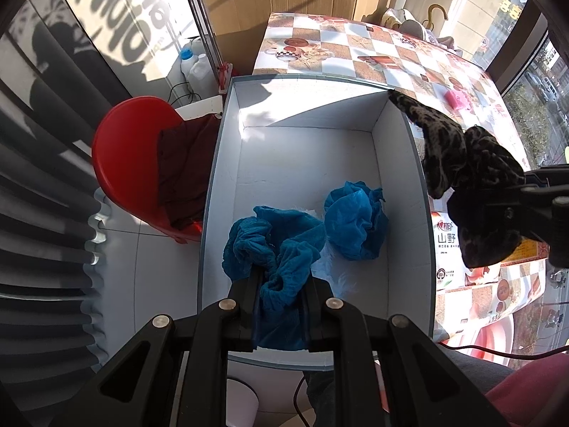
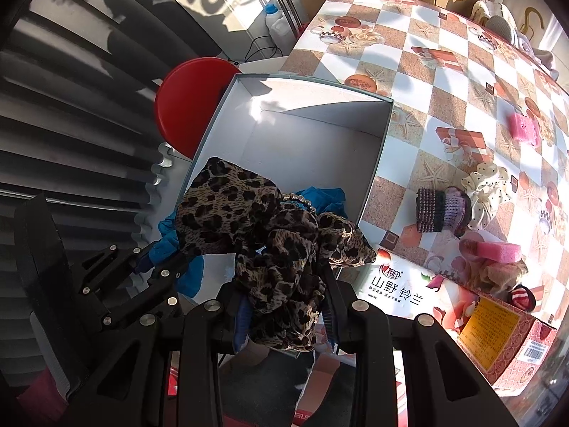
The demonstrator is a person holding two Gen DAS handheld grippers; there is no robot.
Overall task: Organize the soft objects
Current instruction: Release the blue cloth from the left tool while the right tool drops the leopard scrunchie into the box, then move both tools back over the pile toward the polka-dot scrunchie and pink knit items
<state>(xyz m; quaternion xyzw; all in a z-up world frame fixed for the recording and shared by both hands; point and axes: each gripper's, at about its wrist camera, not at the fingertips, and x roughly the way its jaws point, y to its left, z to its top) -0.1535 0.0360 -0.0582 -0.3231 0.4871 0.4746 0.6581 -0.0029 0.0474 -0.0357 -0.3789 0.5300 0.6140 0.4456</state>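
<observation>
A white open box (image 1: 227,163) stands at the table's near left edge. My left gripper (image 1: 279,306) is shut on a teal velvet scrunchie (image 1: 281,252) that hangs low inside the box. A second blue scrunchie (image 1: 355,224) lies on the box floor beside it. My right gripper (image 2: 288,313) is shut on a leopard-print scrunchie with a bow (image 2: 263,235), held above the box's near right corner; the left wrist view shows that leopard-print scrunchie (image 1: 458,163) at the right. On the table lie a purple knitted scrunchie (image 2: 441,210), a cream dotted scrunchie (image 2: 490,185) and pink foam pieces (image 2: 498,249).
The checked tablecloth (image 2: 444,82) covers the table (image 1: 355,53). A printed carton (image 2: 498,334) lies at the near right. A red chair (image 1: 131,163) with a dark cloth stands left of the box, beside grey curtains (image 1: 42,213). White bottles (image 1: 192,64) stand on the floor behind.
</observation>
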